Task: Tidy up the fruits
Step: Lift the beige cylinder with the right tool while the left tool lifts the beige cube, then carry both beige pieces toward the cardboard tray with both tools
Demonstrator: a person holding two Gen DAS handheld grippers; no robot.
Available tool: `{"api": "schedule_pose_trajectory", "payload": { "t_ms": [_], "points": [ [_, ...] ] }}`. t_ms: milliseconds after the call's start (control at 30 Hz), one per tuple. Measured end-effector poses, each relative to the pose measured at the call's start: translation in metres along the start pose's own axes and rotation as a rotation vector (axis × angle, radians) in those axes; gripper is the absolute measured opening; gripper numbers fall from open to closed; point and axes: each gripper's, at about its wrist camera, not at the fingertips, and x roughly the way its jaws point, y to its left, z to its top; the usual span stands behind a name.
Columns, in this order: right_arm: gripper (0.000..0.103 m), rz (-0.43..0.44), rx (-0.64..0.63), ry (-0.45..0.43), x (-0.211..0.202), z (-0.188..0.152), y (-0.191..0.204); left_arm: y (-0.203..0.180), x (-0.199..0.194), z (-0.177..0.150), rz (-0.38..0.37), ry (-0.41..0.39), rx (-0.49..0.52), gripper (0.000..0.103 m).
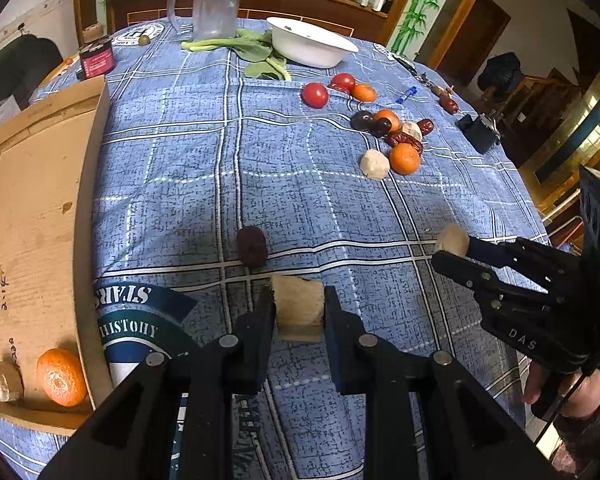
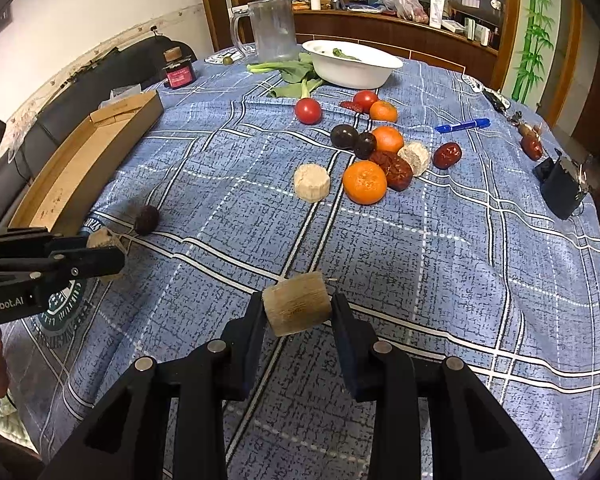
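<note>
My left gripper (image 1: 300, 308) is shut on a beige round cake (image 1: 299, 307), held above the blue checked cloth near the cardboard tray (image 1: 28, 208). The tray holds an orange (image 1: 62, 377) and a beige cake (image 1: 2, 381). My right gripper (image 2: 298, 310) is shut on another beige cake (image 2: 297, 309); it also shows in the left wrist view (image 1: 452, 246). A dark plum (image 1: 252, 246) lies just ahead of the left gripper. A pile of oranges (image 2: 365, 182), red dates (image 2: 396, 168), dark plums (image 2: 344, 137), tomatoes (image 2: 308, 111) and cakes (image 2: 311, 182) lies mid-table.
A white bowl (image 2: 352, 67), leafy greens (image 2: 296, 74), a clear jug (image 2: 274, 30) and a red jar (image 2: 179, 72) stand at the far side. A blue pen (image 2: 462, 125) and a black box (image 2: 564, 188) lie at the right edge.
</note>
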Motion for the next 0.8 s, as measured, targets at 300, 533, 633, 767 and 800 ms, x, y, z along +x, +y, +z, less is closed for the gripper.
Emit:
{"api": "schedule_pose_trajectory", "payload": {
  "t_ms": [300,533,633,767,800],
  "points": [
    [0.035,0.003,-0.036,-0.021,-0.007,0.011,0.018,0.013,-0.013,0.002,0.037,-0.025,-0.029,0.022],
    [0.035,0.016,-0.087,-0.029,-0.006,0.026,0.040,0.033,-0.030,0.005,0.051,-0.057,-0.054,0.022],
    [0.035,0.029,-0.108,-0.034,-0.005,0.034,0.053,0.042,-0.038,0.008,0.063,-0.068,-0.070,0.022],
    [0.036,0.060,-0.144,-0.044,-0.003,0.048,0.073,0.059,-0.049,0.011,0.077,-0.087,-0.099,0.022],
    [0.036,0.068,-0.153,-0.046,-0.002,0.052,0.079,0.063,-0.051,0.012,0.083,-0.091,-0.107,0.022]
  ]
}}
